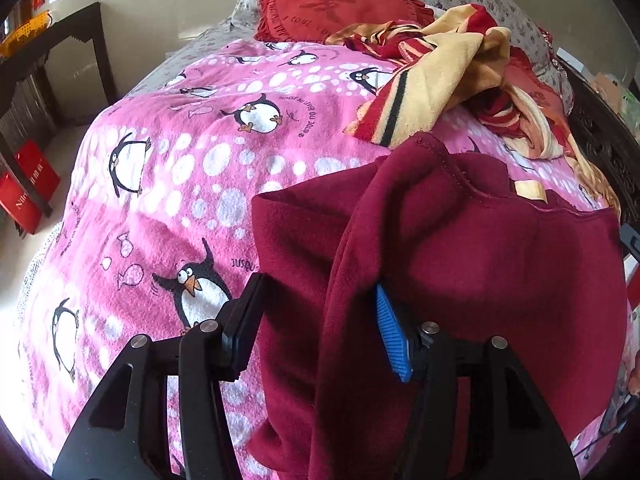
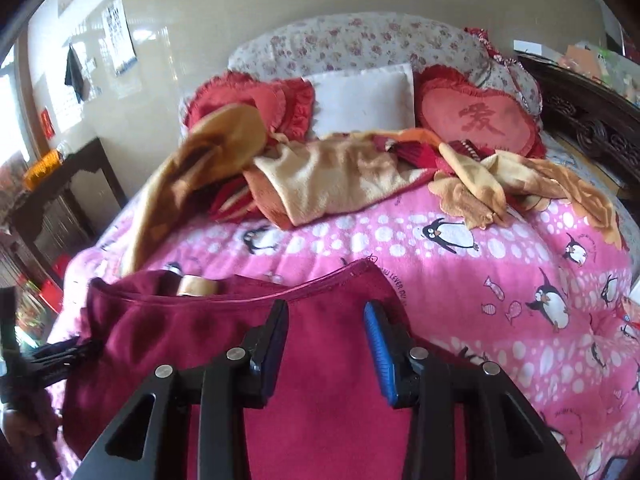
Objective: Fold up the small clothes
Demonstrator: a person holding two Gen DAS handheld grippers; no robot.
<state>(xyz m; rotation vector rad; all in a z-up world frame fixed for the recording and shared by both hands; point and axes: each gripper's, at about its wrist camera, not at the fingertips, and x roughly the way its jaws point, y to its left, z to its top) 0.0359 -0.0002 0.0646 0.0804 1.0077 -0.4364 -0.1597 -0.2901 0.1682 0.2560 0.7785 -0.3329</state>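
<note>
**Inspector:** Your left tool (image 1: pixel 316 320) stood with its jaws apart. A fold of the maroon garment (image 1: pixel 460 264) hung down between the black pad and the blue one, draped against the blue side, but nothing pinched it. Your right tool (image 2: pixel 326 340) was likewise parted, pads clear of the cloth, poised over the same garment just short of its stitched hem (image 2: pixel 320 280).

**Operator:** So neither had a hold. Where did the garment lie?

**Inspector:** On the pink penguin bedspread (image 1: pixel 168 168), at the near edge of the bed, partly doubled over itself, with a tan label (image 2: pixel 196 286) showing at the neck opening. In my judgement you were between grips on a fold, and the cloth was not yet flat.

**Operator:** What should I have watched for?

**Inspector:** You needed to free that hanging fold from the left tool before moving off, or it would likely have dragged the layer askew. The fleece looked thick and limp, so you should have taken two matching corners at the hem, one per tool, and carried them level. The yellow and red blanket (image 2: pixel 360 176) lay heaped well beyond, before the heart cushions (image 2: pixel 476 120); you had room, provided you kept the fold on the near side.
</note>
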